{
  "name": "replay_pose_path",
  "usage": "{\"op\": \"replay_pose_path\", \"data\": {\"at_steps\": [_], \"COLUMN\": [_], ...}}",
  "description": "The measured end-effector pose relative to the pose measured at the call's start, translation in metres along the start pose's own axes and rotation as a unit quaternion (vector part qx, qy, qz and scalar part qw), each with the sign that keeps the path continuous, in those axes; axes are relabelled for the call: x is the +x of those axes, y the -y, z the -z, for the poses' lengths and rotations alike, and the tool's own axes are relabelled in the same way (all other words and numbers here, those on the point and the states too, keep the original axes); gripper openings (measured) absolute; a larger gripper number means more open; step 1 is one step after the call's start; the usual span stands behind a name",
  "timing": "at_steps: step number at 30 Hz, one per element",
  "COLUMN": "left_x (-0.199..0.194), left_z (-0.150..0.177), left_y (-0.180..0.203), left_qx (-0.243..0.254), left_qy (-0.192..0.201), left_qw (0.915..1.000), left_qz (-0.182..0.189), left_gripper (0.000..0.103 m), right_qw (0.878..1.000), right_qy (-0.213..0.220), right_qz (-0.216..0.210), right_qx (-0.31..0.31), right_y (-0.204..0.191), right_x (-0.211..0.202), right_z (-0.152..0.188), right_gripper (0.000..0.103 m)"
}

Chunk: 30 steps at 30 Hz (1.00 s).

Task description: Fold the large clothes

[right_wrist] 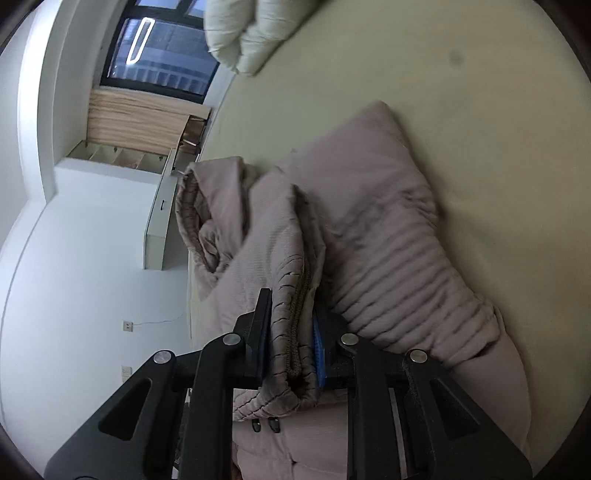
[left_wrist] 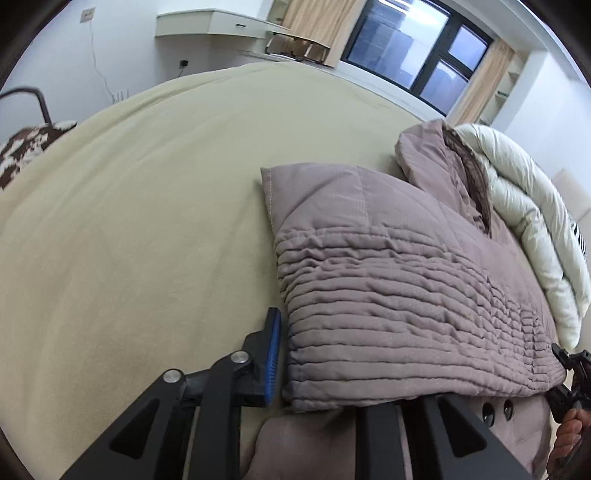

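A mauve quilted padded coat (left_wrist: 388, 280) lies on a beige bed sheet (left_wrist: 147, 221), its ribbed sleeve folded across the body and its hood at the far right. My left gripper (left_wrist: 332, 354) has its jaws spread around the sleeve's cuffed end; the blue-padded left finger (left_wrist: 272, 354) stands clear of the cloth, and the right finger is hidden under it. My right gripper (right_wrist: 291, 343) is shut on a ribbed edge of the coat (right_wrist: 288, 332), lifting it from the body (right_wrist: 399, 258). The right gripper also shows at the left wrist view's right edge (left_wrist: 570, 373).
A cream duvet (left_wrist: 524, 221) is bunched beside the coat; it also shows in the right wrist view (right_wrist: 243, 33). A brown patterned blanket (left_wrist: 26, 147) lies at the bed's left edge. White desk (left_wrist: 218, 22), window and curtains stand beyond the bed.
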State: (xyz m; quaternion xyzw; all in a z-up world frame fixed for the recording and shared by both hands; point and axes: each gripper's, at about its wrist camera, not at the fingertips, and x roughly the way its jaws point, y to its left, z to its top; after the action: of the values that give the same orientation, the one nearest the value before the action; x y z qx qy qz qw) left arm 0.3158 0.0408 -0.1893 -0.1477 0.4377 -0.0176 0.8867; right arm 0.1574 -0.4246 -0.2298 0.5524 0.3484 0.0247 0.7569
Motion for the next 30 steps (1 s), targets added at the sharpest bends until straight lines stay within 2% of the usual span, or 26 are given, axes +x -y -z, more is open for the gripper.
{"op": "replay_pose_path", "data": {"at_steps": [1, 3, 5, 8, 10, 11, 13, 15, 17, 20, 21, 22, 24, 26, 29, 30], "left_x": [-0.003, -0.016, -0.036, -0.064, -0.080, -0.082, -0.077, -0.066, -0.051, -0.019, -0.007, 0.002, 0.009, 0.014, 0.019, 0.014], "left_z": [0.000, 0.011, 0.022, 0.032, 0.028, 0.022, 0.002, -0.019, -0.035, -0.047, -0.045, -0.040, -0.029, -0.020, -0.016, -0.018], "left_y": [0.002, 0.004, 0.000, -0.002, -0.003, 0.001, 0.012, 0.023, 0.030, 0.041, 0.044, 0.049, 0.059, 0.065, 0.071, 0.071], "left_qx": [0.011, 0.025, 0.028, 0.036, 0.039, 0.046, 0.075, 0.100, 0.123, 0.147, 0.148, 0.156, 0.178, 0.189, 0.218, 0.217], "left_qy": [-0.002, -0.012, -0.015, 0.002, 0.027, 0.039, 0.058, 0.073, 0.075, 0.035, 0.019, 0.010, 0.014, 0.019, 0.019, 0.016], "left_qw": [0.9999, 0.9994, 0.9994, 0.9993, 0.9989, 0.9981, 0.9954, 0.9922, 0.9890, 0.9878, 0.9884, 0.9873, 0.9829, 0.9804, 0.9738, 0.9743], "left_qz": [-0.005, -0.018, -0.017, -0.009, -0.005, -0.005, -0.011, -0.019, -0.030, -0.037, -0.029, -0.031, -0.044, -0.052, -0.062, -0.057], "left_gripper": [0.038, 0.052, 0.053, 0.053, 0.053, 0.053, 0.053, 0.053, 0.047, 0.034, 0.023, 0.014, 0.008, 0.008, 0.008, 0.007], "right_qw": [1.000, 0.999, 0.999, 0.999, 0.996, 0.995, 0.992, 0.988, 0.981, 0.957, 0.948, 0.935, 0.922, 0.908, 0.868, 0.864], "right_qy": [0.004, 0.012, 0.015, 0.038, 0.068, 0.081, 0.100, 0.094, 0.076, 0.063, 0.055, 0.044, 0.021, -0.005, 0.020, 0.022], "right_qz": [-0.019, -0.037, -0.035, -0.005, 0.013, 0.022, 0.054, 0.063, 0.067, 0.098, 0.111, 0.137, 0.184, 0.238, 0.269, 0.270], "right_qx": [0.013, 0.018, 0.004, -0.038, -0.053, -0.049, -0.049, -0.107, -0.167, -0.267, -0.294, -0.323, -0.341, -0.345, -0.417, -0.423], "right_y": [0.011, 0.015, 0.014, 0.002, -0.002, -0.002, -0.009, -0.036, -0.069, -0.118, -0.131, -0.140, -0.139, -0.120, -0.097, -0.095], "right_x": [0.000, -0.003, -0.007, -0.017, -0.030, -0.036, -0.059, -0.062, -0.061, -0.049, -0.038, -0.021, 0.009, 0.024, 0.030, 0.029], "right_z": [0.000, -0.003, -0.003, -0.007, -0.002, -0.005, -0.007, 0.000, 0.012, 0.032, 0.038, 0.044, 0.050, 0.055, 0.067, 0.068], "right_gripper": [0.019, 0.020, 0.021, 0.028, 0.042, 0.054, 0.056, 0.056, 0.056, 0.056, 0.056, 0.056, 0.056, 0.056, 0.056, 0.056]}}
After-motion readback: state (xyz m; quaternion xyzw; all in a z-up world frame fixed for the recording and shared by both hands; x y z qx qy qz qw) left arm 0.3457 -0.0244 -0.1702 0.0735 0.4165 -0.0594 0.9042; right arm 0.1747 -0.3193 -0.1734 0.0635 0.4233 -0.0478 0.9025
